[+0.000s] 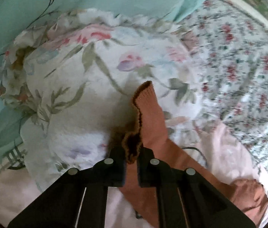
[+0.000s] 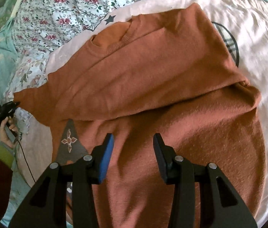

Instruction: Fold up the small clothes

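Note:
A rust-orange knit sweater lies on a pink sheet, one side folded over its body and the neckline toward the far left. My left gripper is shut on the ribbed cuff of its sleeve, which stands up out of the jaws. The right wrist view shows that gripper at the far left with the sleeve drawn out to it. My right gripper hovers open above the sweater's lower body, nothing between its fingers.
A floral pillow and teal fabric lie beyond the sleeve. A small-flowered quilt borders the pink sheet. A dark patterned patch shows beside the sweater. A hand and a thin cable sit at the left edge.

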Demonstrator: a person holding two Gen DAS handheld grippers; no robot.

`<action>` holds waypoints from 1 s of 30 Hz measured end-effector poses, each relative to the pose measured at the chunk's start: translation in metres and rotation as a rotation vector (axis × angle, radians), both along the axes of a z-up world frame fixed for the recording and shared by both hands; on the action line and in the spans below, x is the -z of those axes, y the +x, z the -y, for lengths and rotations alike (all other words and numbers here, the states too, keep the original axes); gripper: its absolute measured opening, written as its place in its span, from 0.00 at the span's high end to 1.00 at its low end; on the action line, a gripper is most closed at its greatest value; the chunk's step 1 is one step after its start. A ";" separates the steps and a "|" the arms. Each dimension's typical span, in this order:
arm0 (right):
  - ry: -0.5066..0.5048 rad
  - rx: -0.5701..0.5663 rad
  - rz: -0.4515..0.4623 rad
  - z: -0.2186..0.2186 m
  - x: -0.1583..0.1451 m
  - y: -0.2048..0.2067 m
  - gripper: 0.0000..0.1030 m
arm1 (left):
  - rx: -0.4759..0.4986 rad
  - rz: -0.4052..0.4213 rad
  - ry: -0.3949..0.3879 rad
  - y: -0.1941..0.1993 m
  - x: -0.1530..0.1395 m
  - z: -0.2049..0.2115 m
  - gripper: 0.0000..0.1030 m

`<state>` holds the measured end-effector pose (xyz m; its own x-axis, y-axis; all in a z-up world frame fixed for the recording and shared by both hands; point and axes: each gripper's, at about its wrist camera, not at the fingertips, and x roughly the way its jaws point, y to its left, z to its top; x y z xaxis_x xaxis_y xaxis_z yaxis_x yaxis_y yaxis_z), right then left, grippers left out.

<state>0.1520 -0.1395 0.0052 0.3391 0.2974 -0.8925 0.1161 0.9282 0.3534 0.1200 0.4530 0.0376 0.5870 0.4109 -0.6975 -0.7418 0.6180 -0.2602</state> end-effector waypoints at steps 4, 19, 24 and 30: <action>0.005 0.020 0.001 0.009 -0.001 -0.002 0.57 | 0.065 0.055 -0.019 -0.007 -0.009 0.028 0.95; 0.045 0.079 0.016 0.048 -0.003 -0.013 0.57 | 0.653 0.128 -0.233 0.087 0.005 0.318 0.95; 0.047 0.121 0.021 0.074 -0.003 -0.018 0.57 | 0.816 0.093 -0.273 0.126 0.023 0.415 0.95; 0.049 0.186 0.015 0.106 0.001 -0.022 0.57 | 0.917 0.032 -0.299 0.158 0.051 0.490 0.95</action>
<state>0.1300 -0.2452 0.0037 0.4053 0.2717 -0.8729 0.2785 0.8727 0.4010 0.2784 -0.0370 -0.0131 0.6118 -0.4088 -0.6771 0.0068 0.8588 -0.5123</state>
